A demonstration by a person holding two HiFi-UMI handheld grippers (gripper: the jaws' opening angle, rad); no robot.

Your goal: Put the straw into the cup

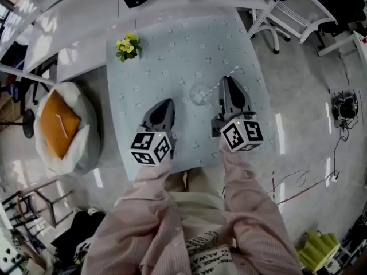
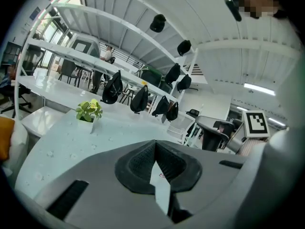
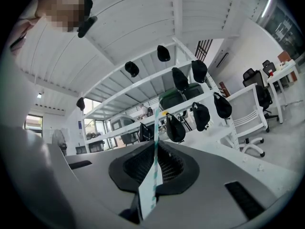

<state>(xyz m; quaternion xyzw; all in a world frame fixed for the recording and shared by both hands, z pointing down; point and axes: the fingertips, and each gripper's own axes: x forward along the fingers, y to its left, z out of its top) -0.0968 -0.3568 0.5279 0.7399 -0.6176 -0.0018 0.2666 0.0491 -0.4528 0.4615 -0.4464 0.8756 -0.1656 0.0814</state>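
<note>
A clear cup [image 1: 199, 93] stands on the pale blue tablecloth [image 1: 172, 44], between the two grippers and a little ahead of them. My right gripper [image 1: 225, 80] [image 3: 156, 149] is shut on a teal-striped paper straw [image 3: 153, 175]. In the head view the straw [image 1: 231, 73] sticks out past the jaw tips, just right of the cup. Left of the cup and nearer to me, my left gripper [image 1: 166, 103] [image 2: 155, 149] is shut on a flat white scrap of paper wrapper [image 2: 161, 187]. Both grippers hover over the near half of the table.
A small pot of yellow flowers [image 1: 127, 46] [image 2: 89, 110] sits at the table's far left corner. A white beanbag with an orange cushion [image 1: 60, 125] lies left of the table, and a white chair [image 1: 287, 10] stands at the far right. Black bags [image 2: 112, 88] hang on the shelf behind.
</note>
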